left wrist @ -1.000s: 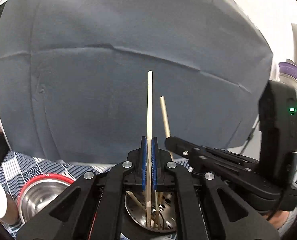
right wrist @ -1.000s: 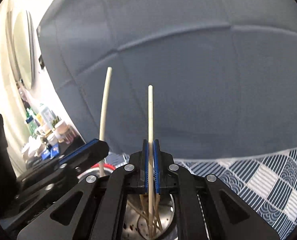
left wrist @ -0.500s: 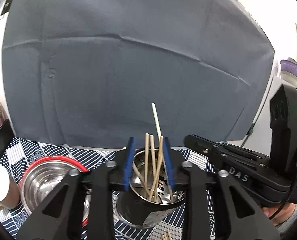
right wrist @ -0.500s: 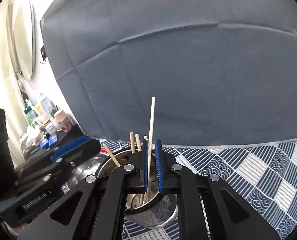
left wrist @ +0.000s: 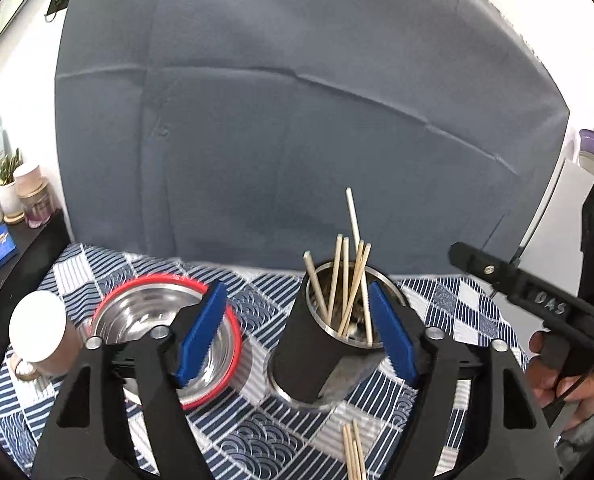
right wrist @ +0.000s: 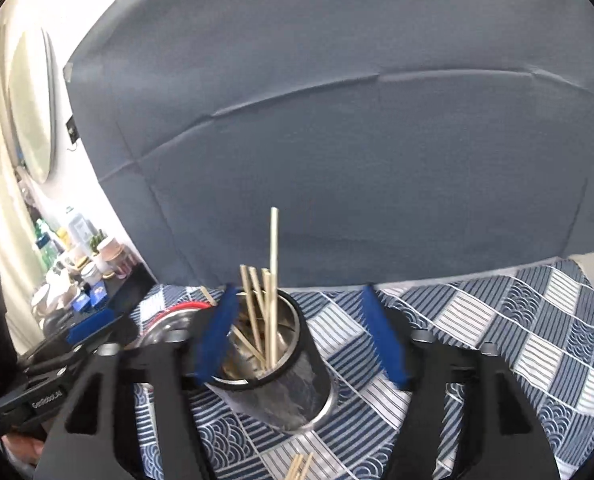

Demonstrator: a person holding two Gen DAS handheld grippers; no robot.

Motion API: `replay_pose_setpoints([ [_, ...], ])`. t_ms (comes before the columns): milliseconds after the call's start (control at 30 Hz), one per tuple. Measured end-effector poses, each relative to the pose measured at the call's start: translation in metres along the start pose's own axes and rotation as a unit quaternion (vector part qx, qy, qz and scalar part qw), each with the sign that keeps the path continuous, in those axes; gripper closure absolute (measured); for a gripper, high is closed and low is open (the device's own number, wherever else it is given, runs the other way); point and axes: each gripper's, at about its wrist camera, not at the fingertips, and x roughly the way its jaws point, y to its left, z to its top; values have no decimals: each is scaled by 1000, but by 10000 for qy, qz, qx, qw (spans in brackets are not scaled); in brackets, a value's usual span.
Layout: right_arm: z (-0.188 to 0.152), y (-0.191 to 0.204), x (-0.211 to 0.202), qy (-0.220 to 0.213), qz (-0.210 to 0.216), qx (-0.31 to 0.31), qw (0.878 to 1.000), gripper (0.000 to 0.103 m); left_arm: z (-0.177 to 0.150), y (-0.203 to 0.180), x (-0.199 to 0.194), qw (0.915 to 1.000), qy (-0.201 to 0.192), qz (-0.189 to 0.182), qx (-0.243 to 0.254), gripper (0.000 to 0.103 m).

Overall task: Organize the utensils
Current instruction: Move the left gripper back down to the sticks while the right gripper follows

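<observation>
**Both tongs spread at the chopstick cup**

"DAS" reads on the right tongs [left wrist: 553, 308] body. Left tongs [left wrist: 297, 336] angle downward, opening wide, nothing gripped; right likewise. Pale wooden chopsticks [left wrist: 351, 280] stand in the black-sleeved steel cup [left wrist: 317, 356] on the surface.

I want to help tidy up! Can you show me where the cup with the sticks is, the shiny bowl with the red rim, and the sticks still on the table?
chopstick holder [left wrist: 309, 356]: left wrist view, dark outer wall.
red-rimmed bowl [left wrist: 137, 312]: left wrist view, steel inside.
loose chopsticks [left wrist: 353, 456]: left wrist view, middle of bundle.
</observation>
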Motion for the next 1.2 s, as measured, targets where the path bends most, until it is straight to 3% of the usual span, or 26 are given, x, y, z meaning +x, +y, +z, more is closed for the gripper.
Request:
replay_pose_setpoints([
  [67,-4,-3,-4,44,-74,57,9999,19,-6,0,-3,10000,70,6,28,25],
  [233,-15,-18,-9,232,-185,283,9992,17,-26,-7,-3,9986,412,86,315,6],
  [600,-62,-50,-18,726,-581,540,9942,17,-104,-24,21,9866,1512,78,606,6],
  [933,-109,-72,-20,1309,-835,739,9851,17,-162,-33,45,9639,2464,256,979,6],
  [1200,-131,-85,-25,1570,-994,894,9785,17,-180,-37,58,9543,2756,341,1109,6],
])
